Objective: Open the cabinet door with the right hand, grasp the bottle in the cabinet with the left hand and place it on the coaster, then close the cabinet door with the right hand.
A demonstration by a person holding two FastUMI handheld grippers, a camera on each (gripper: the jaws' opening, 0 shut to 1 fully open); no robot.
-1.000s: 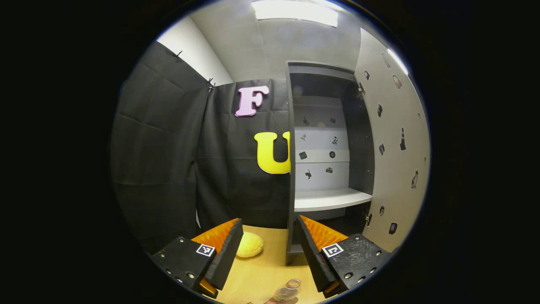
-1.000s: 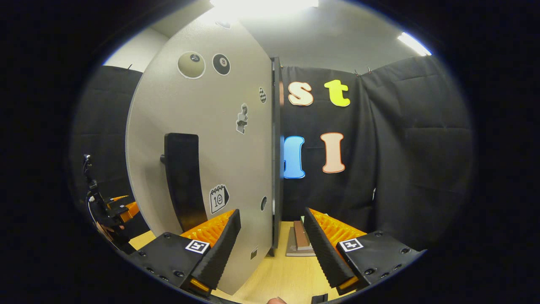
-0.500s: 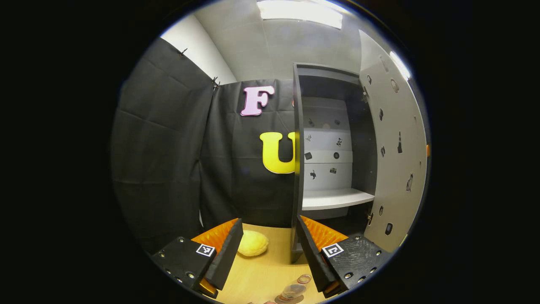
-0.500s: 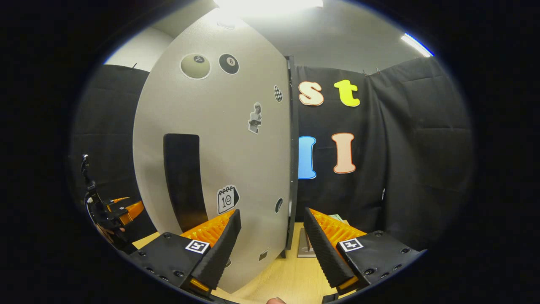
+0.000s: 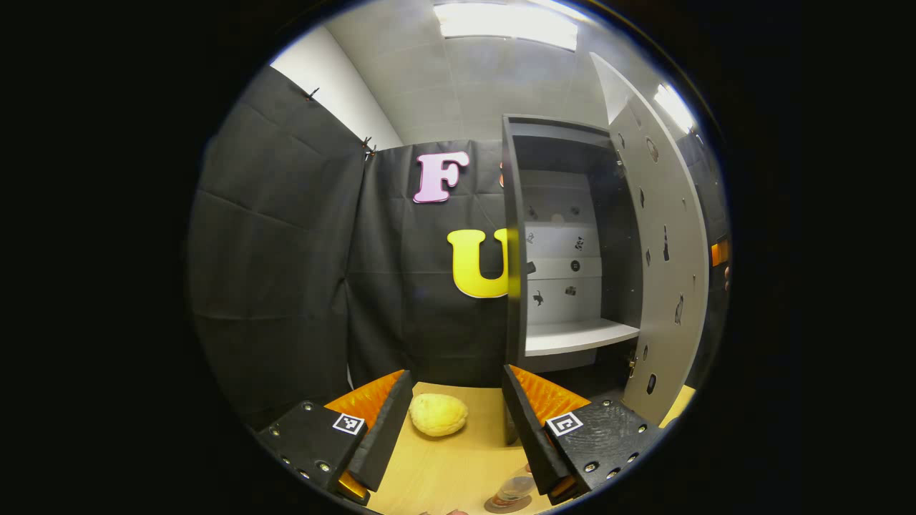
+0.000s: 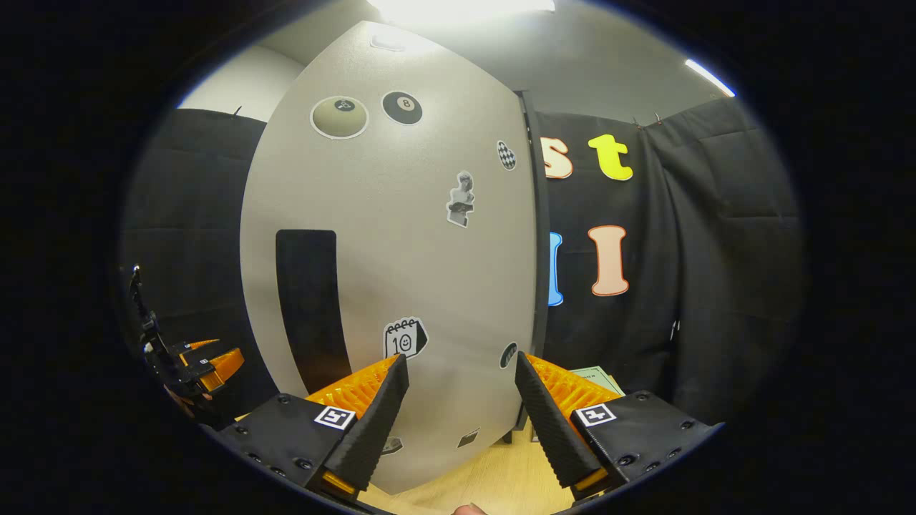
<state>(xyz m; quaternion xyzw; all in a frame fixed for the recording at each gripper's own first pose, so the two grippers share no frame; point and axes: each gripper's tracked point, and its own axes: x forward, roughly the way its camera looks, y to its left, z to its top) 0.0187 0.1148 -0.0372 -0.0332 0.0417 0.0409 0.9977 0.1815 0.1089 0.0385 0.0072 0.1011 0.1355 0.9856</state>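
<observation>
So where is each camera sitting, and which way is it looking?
Left gripper view: rides on the left gripper, low over the table, facing the open cabinet and its shelf; its own two fingers show.
Right gripper view: rides on the right gripper, facing the outside of the cabinet door and its handle; its own two fingers show.
Shared: the cabinet door, and the left gripper.

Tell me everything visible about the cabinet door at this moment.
The door is a tall, flat, pale grey panel, matte, with small stickers scattered on both faces and a long black vertical handle on its outer face. It stands partly open, hinged at the right side of the cabinet. The open right gripper faces its outer side; contact cannot be told.
</observation>
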